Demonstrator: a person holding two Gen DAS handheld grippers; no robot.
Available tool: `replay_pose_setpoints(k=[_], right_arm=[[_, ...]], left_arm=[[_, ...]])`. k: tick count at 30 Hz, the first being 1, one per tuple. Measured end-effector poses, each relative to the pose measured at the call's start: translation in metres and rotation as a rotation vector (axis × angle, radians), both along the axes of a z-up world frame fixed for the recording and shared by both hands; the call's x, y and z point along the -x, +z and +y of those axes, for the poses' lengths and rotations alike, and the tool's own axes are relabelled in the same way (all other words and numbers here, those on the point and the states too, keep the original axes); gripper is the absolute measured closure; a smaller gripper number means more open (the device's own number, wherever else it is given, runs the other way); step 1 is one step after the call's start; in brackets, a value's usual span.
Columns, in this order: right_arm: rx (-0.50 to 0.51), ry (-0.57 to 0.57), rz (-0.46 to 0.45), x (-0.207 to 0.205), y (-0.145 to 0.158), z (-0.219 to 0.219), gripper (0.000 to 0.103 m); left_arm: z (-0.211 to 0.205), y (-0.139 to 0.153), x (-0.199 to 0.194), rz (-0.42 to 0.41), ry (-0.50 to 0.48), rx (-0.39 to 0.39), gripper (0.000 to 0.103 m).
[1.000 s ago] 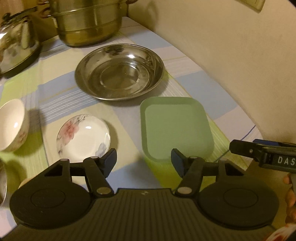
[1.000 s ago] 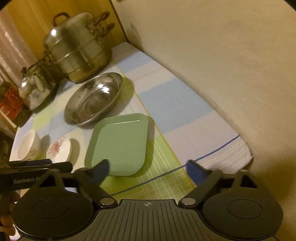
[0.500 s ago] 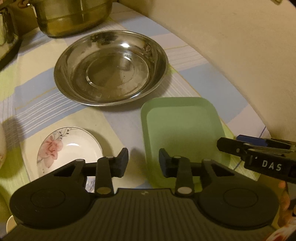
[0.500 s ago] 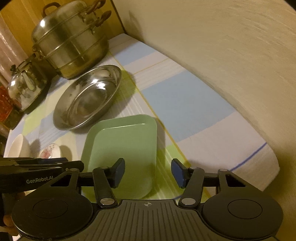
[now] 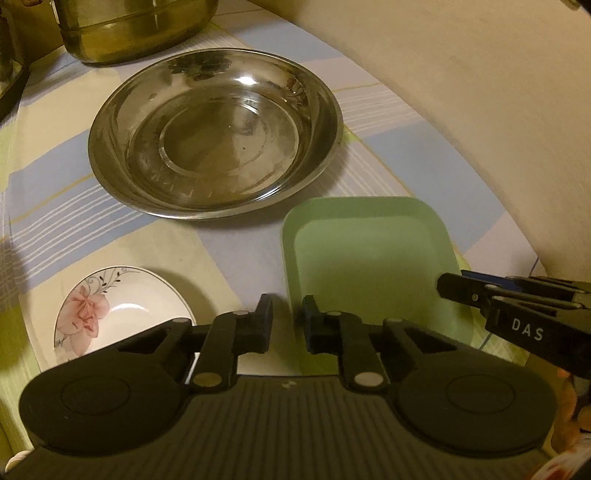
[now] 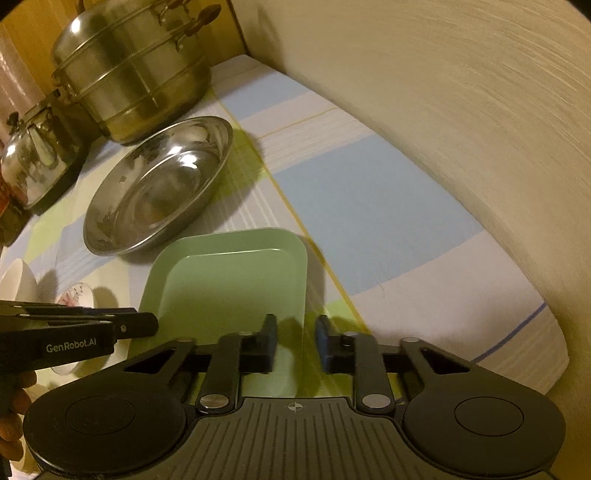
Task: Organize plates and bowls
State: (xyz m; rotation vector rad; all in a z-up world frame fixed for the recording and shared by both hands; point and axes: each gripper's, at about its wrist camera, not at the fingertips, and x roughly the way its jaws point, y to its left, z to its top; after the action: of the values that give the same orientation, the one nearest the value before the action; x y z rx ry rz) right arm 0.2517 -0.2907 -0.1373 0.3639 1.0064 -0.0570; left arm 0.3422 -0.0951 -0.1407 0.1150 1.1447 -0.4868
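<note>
Green tray (image 5: 369,258) sits just beside steel bowl (image 5: 214,133). Your left gripper (image 5: 287,321) and right gripper (image 6: 295,341) have just been closing, each straddling a near tray edge; firm grip unclear.

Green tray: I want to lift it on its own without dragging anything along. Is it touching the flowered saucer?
Apart. The left wrist view shows a broad strip of tablecloth between the green tray and the flowered saucer.

Plain cream wall (image 6: 461,110), wooden panel (image 6: 33,33) behind, checked tablecloth (image 6: 369,192), warm dim light
</note>
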Motion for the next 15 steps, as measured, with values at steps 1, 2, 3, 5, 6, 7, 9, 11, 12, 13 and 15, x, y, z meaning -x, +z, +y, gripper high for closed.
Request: replay_pose_setpoints(k=[1, 2, 3, 5, 6, 7, 9, 11, 12, 13, 15], right_arm=[[0.0, 0.0, 0.002, -0.0003, -0.0003, -0.0001, 0.09], [0.0, 0.002, 0.004, -0.0011, -0.0003, -0.0002, 0.091], [0.0, 0.005, 0.003, -0.0013, -0.0002, -0.0002, 0.092], [0.009, 0.01, 0.006, -0.0021, 0.0001, 0.0002, 0.094], [0.019, 0.016, 0.008, -0.0023, 0.0003, 0.0008, 0.096], [0.025, 0.021, 0.01, -0.0026, 0.0004, 0.0011, 0.097], [0.024, 0.023, 0.013, -0.0033, 0.0003, 0.001, 0.097], [0.022, 0.023, 0.017, -0.0036, 0.0012, -0.0002, 0.097], [0.022, 0.024, 0.014, -0.0035, 0.0011, -0.0001, 0.097], [0.022, 0.026, 0.014, -0.0035, 0.0024, -0.0006, 0.098], [0.023, 0.028, 0.013, -0.0032, 0.0059, -0.0016, 0.098]], left_arm=[[-0.0002, -0.0001, 0.0004, 0.004, 0.0, 0.005, 0.094], [-0.0001, -0.0002, 0.0005, 0.009, -0.002, 0.012, 0.095], [-0.0001, -0.0002, 0.001, 0.01, -0.002, 0.015, 0.096], [-0.0007, -0.0001, 0.0017, 0.003, -0.004, 0.009, 0.096], [-0.001, 0.0001, 0.0022, 0.001, -0.006, 0.007, 0.096], [-0.002, 0.0002, 0.0027, 0.001, -0.007, 0.006, 0.096], [-0.0016, 0.0007, 0.0036, 0.003, -0.006, 0.006, 0.097], [-0.0017, 0.0019, 0.0054, 0.003, -0.005, 0.007, 0.097], [-0.0017, 0.003, 0.0063, 0.003, -0.005, 0.007, 0.097], [-0.0014, 0.0041, 0.0069, 0.002, -0.007, 0.007, 0.097], [-0.0028, 0.0068, 0.0075, -0.006, -0.011, 0.01, 0.097]])
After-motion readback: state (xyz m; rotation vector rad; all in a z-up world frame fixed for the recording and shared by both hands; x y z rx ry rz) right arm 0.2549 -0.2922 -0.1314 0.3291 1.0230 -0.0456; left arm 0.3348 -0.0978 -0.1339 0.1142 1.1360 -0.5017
